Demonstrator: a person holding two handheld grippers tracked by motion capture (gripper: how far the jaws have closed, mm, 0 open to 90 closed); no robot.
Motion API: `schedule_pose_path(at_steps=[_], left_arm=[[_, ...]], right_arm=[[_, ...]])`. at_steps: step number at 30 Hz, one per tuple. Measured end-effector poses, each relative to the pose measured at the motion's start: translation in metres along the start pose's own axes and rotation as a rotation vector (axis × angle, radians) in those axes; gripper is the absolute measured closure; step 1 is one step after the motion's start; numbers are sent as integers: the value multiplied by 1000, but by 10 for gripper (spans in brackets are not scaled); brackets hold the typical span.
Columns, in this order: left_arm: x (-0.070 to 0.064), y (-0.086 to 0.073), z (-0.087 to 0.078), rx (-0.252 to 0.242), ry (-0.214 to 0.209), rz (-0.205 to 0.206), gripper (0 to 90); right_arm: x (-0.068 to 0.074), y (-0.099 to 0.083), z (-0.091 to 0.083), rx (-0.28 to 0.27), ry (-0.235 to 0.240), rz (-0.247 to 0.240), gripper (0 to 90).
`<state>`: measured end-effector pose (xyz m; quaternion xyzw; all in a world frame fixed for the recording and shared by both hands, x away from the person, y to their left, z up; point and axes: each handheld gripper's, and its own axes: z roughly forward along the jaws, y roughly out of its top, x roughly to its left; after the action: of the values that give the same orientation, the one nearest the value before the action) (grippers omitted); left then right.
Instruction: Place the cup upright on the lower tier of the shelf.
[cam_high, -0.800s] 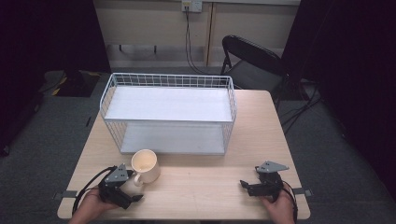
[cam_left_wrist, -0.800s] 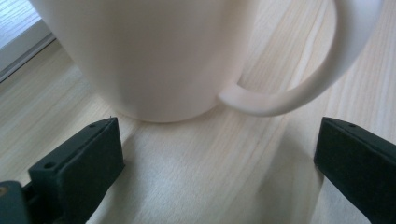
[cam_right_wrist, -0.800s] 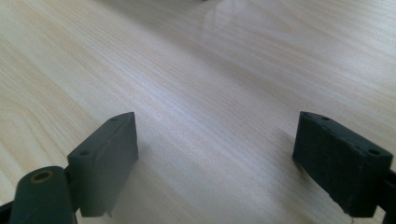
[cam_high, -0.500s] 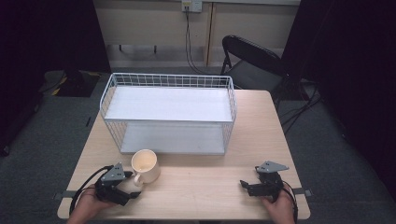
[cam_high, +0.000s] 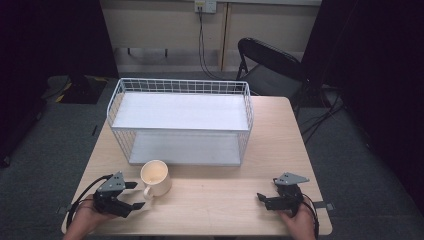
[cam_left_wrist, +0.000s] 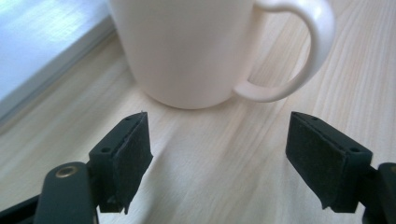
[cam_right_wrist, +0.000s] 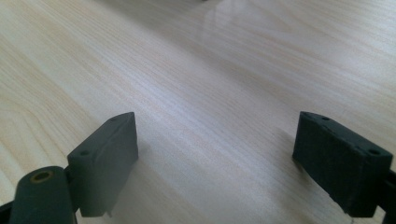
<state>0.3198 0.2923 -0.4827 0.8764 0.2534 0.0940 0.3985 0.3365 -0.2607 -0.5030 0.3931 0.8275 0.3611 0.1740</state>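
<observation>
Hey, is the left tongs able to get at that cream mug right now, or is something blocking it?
Probably yes. The left tongs are open and aimed at the mug, which stands upright just ahead with bare table between. The wire rack sits behind, out of the way.

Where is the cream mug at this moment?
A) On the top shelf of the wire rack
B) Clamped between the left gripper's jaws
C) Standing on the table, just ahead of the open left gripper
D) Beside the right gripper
C: the mug stands on the table in front of the rack, and the left gripper has its jaws spread, apart from it.
</observation>
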Motion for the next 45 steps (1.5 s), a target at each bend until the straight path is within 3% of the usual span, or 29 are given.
schedule_pose_path(at_steps=[7,14,25,29,34,45], left_arm=[[1,3,-11,-14,-1,4,228],[-1,10,-19,-64,-14,-3,230],[-5,22,-24,-73,-8,26,239],[-5,26,-28,-97,5,2,241],[-5,32,-32,-130,30,2,241],[0,40,-30,-159,77,-43,247]], right_arm=[[0,0,0,0,0,0,132],[0,0,0,0,0,0,132],[0,0,0,0,0,0,132],[0,0,0,0,0,0,133],[0,0,0,0,0,0,132],[0,0,0,0,0,0,133]])
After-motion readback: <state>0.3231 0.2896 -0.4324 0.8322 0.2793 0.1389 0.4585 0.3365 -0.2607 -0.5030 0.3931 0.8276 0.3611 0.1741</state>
